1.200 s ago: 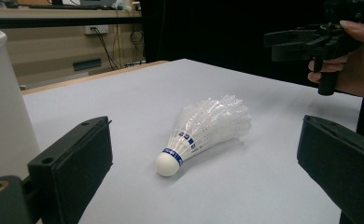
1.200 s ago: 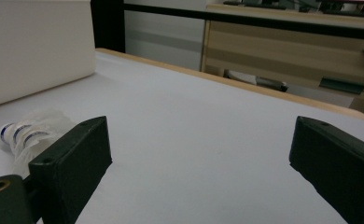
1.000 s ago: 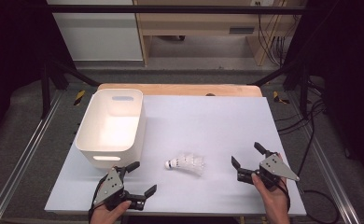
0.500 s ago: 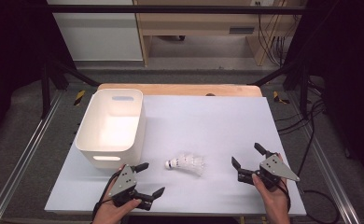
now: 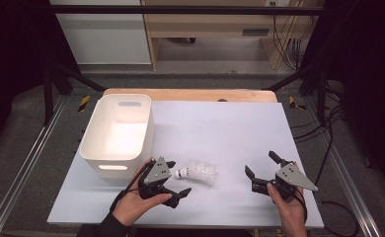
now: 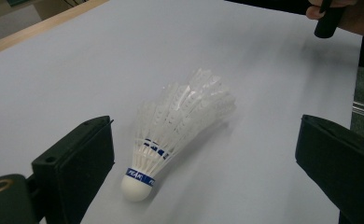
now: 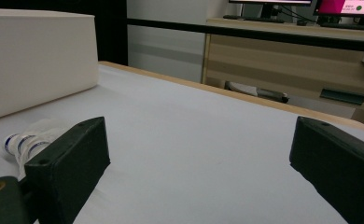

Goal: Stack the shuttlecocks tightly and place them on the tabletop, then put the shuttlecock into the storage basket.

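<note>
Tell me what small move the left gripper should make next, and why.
Probably ease the left gripper forward and close: its jaws stand open on either side of the shuttlecock, which lies on its side on the table, untouched.

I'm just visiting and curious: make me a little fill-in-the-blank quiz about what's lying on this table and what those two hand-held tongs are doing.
1. The feathered thing lying on its side on the table is a ____.
2. The white bin sits nearest the person's ____ tongs.
3. The jaws of the right tongs stand ____, holding nothing.
4. The band around the shuttlecock near its cork tip is coloured ____.

Missing words: shuttlecock; left; open; blue
</note>
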The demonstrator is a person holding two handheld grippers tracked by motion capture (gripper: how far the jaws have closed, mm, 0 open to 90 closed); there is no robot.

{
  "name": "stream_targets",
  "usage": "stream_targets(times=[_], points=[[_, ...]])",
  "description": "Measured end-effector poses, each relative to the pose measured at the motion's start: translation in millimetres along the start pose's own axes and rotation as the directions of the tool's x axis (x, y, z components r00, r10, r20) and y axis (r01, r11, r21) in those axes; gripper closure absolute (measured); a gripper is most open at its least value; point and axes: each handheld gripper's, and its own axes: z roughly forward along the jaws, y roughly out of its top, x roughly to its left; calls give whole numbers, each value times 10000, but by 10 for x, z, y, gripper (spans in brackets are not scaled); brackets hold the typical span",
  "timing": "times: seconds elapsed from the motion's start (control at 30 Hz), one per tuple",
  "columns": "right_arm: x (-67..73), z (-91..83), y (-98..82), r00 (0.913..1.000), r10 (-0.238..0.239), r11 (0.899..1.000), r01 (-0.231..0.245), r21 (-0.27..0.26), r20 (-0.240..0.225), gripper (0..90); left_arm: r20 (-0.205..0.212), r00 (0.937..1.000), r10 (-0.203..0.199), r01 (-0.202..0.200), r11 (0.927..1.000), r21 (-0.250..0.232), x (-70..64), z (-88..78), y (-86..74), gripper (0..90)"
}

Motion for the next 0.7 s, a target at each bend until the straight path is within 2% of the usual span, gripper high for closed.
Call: stream_targets(times=[0.13,0.33,0.43,0.6,0.7], points=[[27,-5,3,9998,-200,9998,200,5,-97,46,-33,9998,189,-189,9997,123,18,49,-17,45],[52,-11,-14,9992,-361,9992,363,139,-153,45,17,9998,181,-182,9993,322,33,97,-51,46],[59,-8,-12,9992,-378,9992,380,153,-155,45,120,9999,14,-19,9990,454,60,122,-54,48],[44,-8,-11,9995,-304,9994,305,133,-87,45,401,9989,236,-270,9959,868,79,148,-12,51],[33,-14,-11,9996,-271,9996,272,105,-48,45,345,9988,352,-382,9950,919,83,167,-23,51]])
